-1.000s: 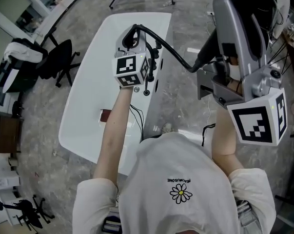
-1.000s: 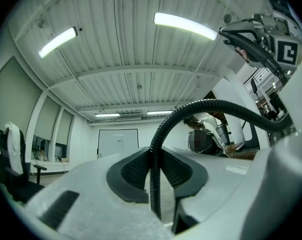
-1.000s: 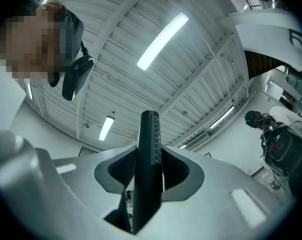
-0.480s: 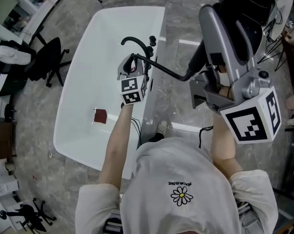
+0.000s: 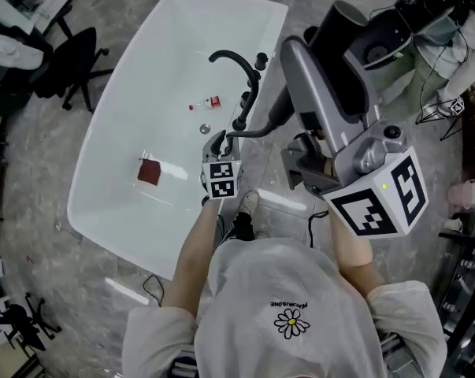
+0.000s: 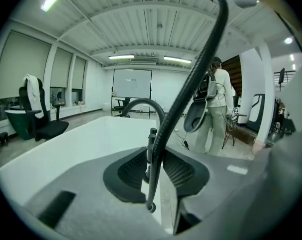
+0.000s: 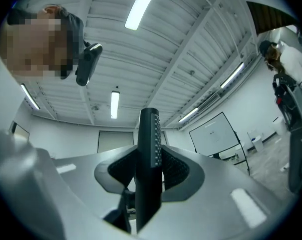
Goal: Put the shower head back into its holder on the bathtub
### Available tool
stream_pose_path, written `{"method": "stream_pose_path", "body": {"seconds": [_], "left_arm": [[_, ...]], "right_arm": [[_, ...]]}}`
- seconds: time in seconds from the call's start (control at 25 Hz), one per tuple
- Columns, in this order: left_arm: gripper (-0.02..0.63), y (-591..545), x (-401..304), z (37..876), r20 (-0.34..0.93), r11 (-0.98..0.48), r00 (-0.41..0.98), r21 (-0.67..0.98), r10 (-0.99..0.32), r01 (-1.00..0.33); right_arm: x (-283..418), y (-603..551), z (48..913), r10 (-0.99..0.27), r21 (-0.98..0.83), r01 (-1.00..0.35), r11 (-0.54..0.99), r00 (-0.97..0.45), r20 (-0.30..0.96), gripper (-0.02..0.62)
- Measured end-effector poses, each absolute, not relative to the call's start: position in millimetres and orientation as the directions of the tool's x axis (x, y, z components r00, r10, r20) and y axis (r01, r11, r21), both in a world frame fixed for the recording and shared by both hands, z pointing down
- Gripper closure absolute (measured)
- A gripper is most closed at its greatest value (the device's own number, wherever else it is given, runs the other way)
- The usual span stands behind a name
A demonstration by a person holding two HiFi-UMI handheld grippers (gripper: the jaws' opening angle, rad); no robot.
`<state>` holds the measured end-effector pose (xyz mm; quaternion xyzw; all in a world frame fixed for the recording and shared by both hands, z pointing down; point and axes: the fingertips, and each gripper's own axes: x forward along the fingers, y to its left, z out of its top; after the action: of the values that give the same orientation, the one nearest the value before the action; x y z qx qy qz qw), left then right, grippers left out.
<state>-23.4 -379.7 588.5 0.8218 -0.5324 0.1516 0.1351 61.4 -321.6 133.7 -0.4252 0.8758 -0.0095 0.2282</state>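
Note:
The white bathtub (image 5: 103,144) carries a black curved faucet (image 5: 233,57) and small black fittings (image 5: 246,98) on its near rim. A black hose (image 5: 261,128) runs from that rim up to my right gripper (image 5: 316,42). It is shut on the black, nubbed shower head (image 7: 149,144), held high and tilted upward. My left gripper (image 5: 219,142) sits low by the rim near the faucet (image 6: 140,104). The hose (image 6: 191,79) passes between its jaws, which are opening, with a slim gap beside it. The holder itself I cannot pick out.
A red patch (image 5: 149,172), a small bottle (image 5: 205,105) and the drain (image 5: 205,129) lie in the tub. Office chairs (image 5: 72,61) stand to the left, cables and equipment (image 5: 426,6) to the right. A person (image 6: 218,109) stands beyond the tub.
My left gripper has dropped from high above the tub down to the rim by the faucet. The right gripper with the shower head has swung left and lower, bringing the hose with it.

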Motion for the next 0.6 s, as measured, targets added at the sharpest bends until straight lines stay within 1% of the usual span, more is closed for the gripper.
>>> {"method": "stream_pose_path", "body": {"seconds": [0.12,0.24,0.44,0.6], "left_arm": [[0.514,-369.0,-38.4,604.3,0.425,-0.390,0.386,0.081,-0.819,-0.917],[0.514,-357.6,-60.3,621.3,0.451,-0.349,0.355,0.100,-0.819,-0.932],[0.525,-354.2,-114.7,633.5,0.446,-0.181,0.237,0.166,-0.863,-0.969],[0.549,-361.1,-149.4,620.1,0.414,-0.089,0.167,0.202,-0.895,-0.975]], "right_arm": [[32.0,-351.1,169.2,-0.751,-0.240,-0.718,0.653,-0.573,-0.328,0.457],[8.3,-373.4,207.9,-0.757,-0.255,-0.714,0.652,-0.598,-0.262,0.457],[-20.3,-399.7,284.7,-0.766,-0.270,-0.720,0.639,-0.629,-0.135,0.457],[-37.6,-420.1,364.4,-0.772,-0.282,-0.742,0.608,-0.636,0.009,0.457]]}}
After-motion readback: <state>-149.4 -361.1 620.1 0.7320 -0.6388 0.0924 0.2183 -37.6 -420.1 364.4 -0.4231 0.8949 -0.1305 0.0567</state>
